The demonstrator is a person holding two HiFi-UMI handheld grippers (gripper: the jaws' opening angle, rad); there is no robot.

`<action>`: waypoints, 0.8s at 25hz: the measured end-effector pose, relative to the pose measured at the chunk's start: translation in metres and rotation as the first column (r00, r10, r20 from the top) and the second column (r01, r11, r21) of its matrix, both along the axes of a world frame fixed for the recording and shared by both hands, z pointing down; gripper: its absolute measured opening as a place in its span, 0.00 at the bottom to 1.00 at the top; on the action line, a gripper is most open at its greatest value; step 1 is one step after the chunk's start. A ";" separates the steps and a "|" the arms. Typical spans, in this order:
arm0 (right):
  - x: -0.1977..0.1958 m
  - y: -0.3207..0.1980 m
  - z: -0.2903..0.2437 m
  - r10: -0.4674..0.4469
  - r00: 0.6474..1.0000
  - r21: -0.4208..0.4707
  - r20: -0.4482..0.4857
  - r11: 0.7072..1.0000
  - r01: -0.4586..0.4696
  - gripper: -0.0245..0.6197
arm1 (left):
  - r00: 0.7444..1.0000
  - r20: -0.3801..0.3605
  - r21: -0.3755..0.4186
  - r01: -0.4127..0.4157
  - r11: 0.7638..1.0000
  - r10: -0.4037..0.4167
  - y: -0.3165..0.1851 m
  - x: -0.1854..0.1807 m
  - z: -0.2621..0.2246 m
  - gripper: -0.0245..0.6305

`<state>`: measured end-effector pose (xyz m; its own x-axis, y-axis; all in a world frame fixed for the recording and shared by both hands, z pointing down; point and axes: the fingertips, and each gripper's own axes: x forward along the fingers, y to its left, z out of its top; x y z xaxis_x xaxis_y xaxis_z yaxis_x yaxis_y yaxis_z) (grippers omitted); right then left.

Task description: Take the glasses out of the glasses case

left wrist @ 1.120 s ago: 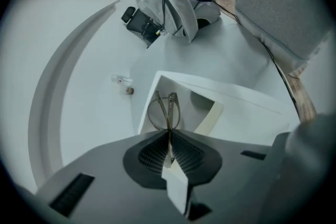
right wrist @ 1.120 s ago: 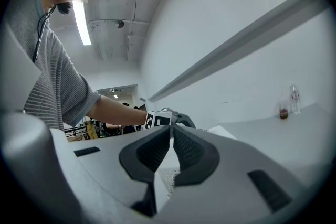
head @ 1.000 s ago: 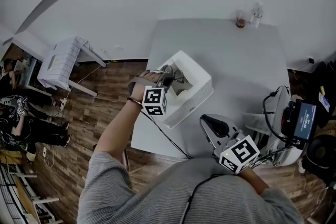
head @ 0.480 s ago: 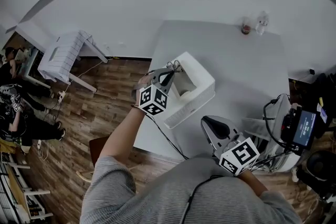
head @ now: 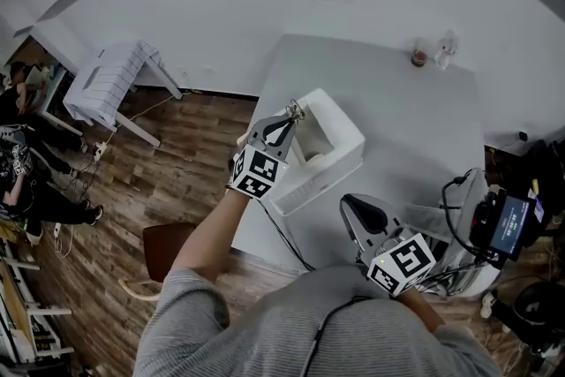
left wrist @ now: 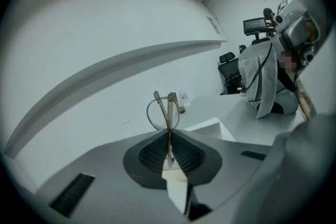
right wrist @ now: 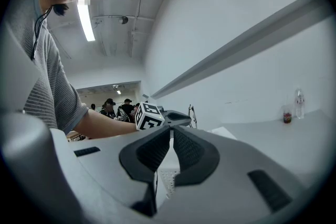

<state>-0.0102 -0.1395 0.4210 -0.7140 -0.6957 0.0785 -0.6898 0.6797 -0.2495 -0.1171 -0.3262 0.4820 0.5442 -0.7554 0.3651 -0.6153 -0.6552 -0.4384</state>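
The folded glasses (left wrist: 170, 113) disappear at their lower end between the ribbed fingers (left wrist: 153, 153) of the left gripper (left wrist: 169, 132), so how much of the frame sits in the pinch cannot be seen. In the head view they are only a thin glint, too small for detail. There the left gripper covers part of the white glasses case (head: 340, 132) opening, and its inside is unclear. On the counter (head: 397, 110), the contents of the far bottle (head: 448, 48) and cup (head: 418, 57) are too small to tell.

On the table (head: 397, 115) — 1 bottle (head: 448, 48) beside 1 cup (head: 419, 57).
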 end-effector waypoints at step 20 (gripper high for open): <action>-0.012 -0.027 -0.007 0.060 0.998 0.054 -0.017 0.997 -0.059 0.06 | 0.925 -0.381 0.003 0.024 1.000 -0.021 0.084 0.019 -0.053 0.08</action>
